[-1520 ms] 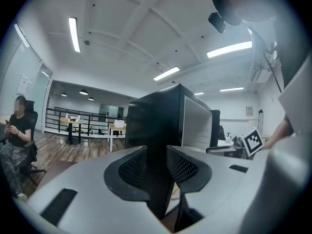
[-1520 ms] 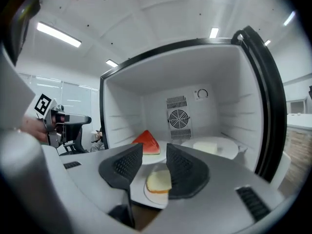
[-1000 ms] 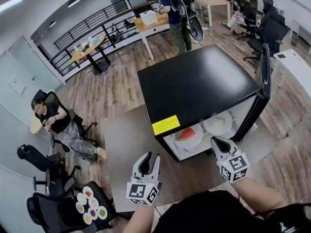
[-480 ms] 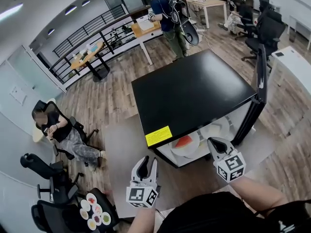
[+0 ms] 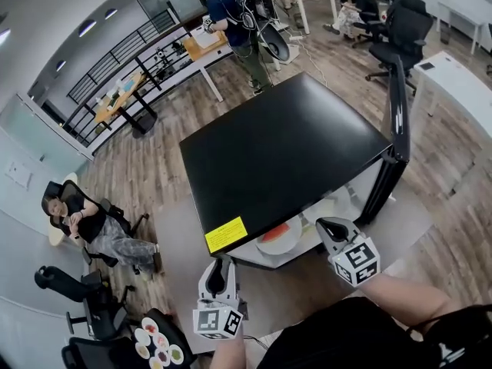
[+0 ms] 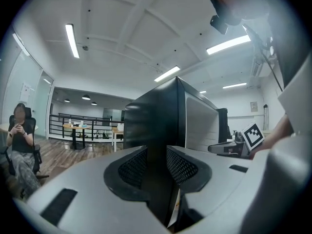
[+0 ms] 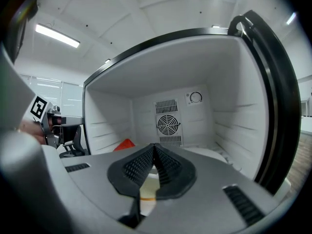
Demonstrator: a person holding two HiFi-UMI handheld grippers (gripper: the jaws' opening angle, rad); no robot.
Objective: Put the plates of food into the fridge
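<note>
Black mini fridge with a glossy flat top [image 5: 284, 152], door [image 5: 396, 106] swung open on the right. Inside are white ribbed walls, with a fan grille [image 7: 168, 125] and a round dial [image 7: 196, 97] on the back wall. I see a white plate with a red watermelon wedge [image 5: 279, 235] on the fridge floor at the left. A second white plate with pale food [image 5: 329, 206] sits just beside it to the right, deeper in. In the right gripper view a third pale plate rim [image 7: 145, 193] shows below the jaws; can't tell what's on it. More food outside: small white dishes with coloured food [image 5: 157, 348] on a black chair seat [image 5: 173, 327], bottom left, well apart from the fridge.

My right gripper [image 5: 327, 227] is at the fridge mouth pointing in, jaws pressed together, nothing between them. My left gripper [image 5: 219, 264] is near the fridge's front left corner, jaws apart and empty. The fridge's black corner edge shows through the gap.

The fridge stands on a grey mat [image 5: 181, 229] over a brown wood-plank floor [image 5: 154, 152]. Open office: wooden-top desks [image 5: 123, 98], black metal railing [image 5: 115, 56], black office chairs [image 5: 400, 33], ceiling strip lights [image 6: 72, 40]. A seated person [image 5: 77, 217] at left, a standing person [image 5: 227, 6] at the back.

Yellow rectangular label [image 5: 225, 234] on the fridge's top front edge, black print too small to read. White mark [image 5: 397, 118] on the door edge, unreadable.
</note>
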